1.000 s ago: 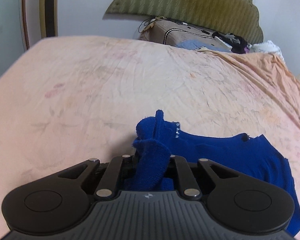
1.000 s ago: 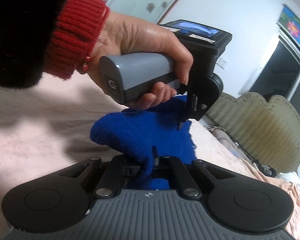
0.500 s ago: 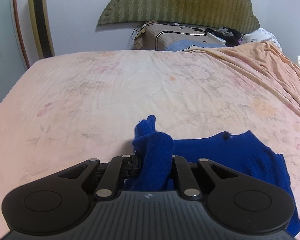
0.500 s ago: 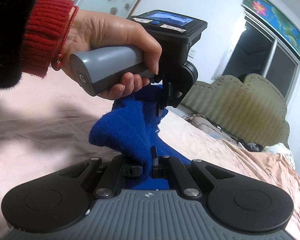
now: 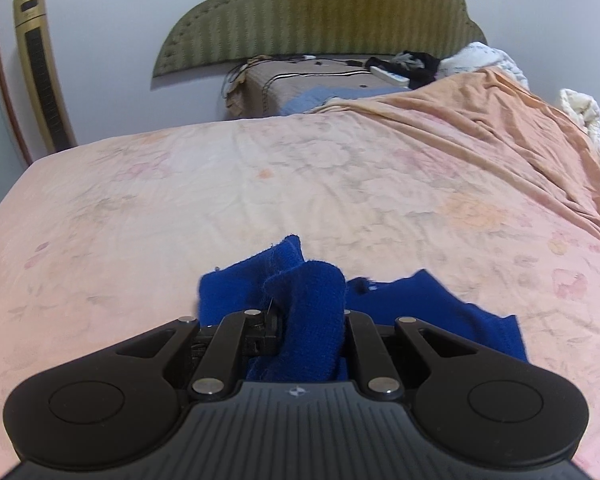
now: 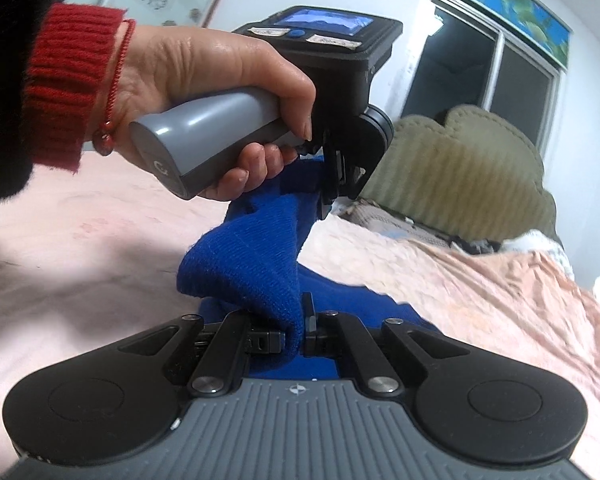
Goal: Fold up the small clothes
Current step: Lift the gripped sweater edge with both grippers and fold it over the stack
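Observation:
A small blue knitted garment [image 5: 432, 308] lies partly on the pink floral bedsheet [image 5: 300, 184]. My left gripper [image 5: 310, 334] is shut on a bunched edge of it, and the cloth humps up between the fingers. In the right wrist view the same blue garment [image 6: 252, 264] stretches from my right gripper [image 6: 296, 334], shut on a fold of it, up to the left gripper [image 6: 332, 188] held by a hand [image 6: 204, 80] with a red cuff. The stretch between the two grips is lifted off the bed.
A green padded headboard [image 5: 320, 12] stands at the far end. Below it lie a brown pillow [image 5: 300, 84], dark clothes and cables. An orange blanket [image 5: 500, 120] is heaped at the right. A gold tower fan [image 5: 40, 68] stands at the left wall. A dark window [image 6: 480, 80] is behind.
Both grippers have carried the blue garment across the bed, still shut on it. More of the garment is bunched near the left gripper, and less of it lies spread to the right.

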Demonstrator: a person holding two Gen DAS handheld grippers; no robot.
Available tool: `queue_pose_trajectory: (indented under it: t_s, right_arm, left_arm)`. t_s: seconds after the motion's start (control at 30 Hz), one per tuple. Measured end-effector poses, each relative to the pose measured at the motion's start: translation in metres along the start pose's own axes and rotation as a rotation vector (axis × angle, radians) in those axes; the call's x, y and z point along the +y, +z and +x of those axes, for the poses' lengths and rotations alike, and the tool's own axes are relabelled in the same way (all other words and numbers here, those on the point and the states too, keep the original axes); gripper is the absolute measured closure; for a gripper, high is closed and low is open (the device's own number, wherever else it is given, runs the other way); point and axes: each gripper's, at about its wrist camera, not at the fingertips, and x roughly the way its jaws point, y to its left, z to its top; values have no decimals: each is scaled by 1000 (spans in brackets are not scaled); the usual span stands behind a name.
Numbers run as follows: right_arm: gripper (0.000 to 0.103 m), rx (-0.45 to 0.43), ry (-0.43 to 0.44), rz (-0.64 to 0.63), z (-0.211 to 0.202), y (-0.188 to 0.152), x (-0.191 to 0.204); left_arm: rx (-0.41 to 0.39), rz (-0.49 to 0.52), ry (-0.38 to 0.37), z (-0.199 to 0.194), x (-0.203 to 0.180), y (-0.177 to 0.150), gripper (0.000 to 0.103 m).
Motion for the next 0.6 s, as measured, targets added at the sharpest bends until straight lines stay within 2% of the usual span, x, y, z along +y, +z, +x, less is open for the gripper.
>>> queue_pose_trajectory:
  t_s: [0.6]
  right_arm:
    - [98,83,-10,322,-3,-33,-69]
  left_arm:
    - [45,58,-60,31,-77,-2,91]
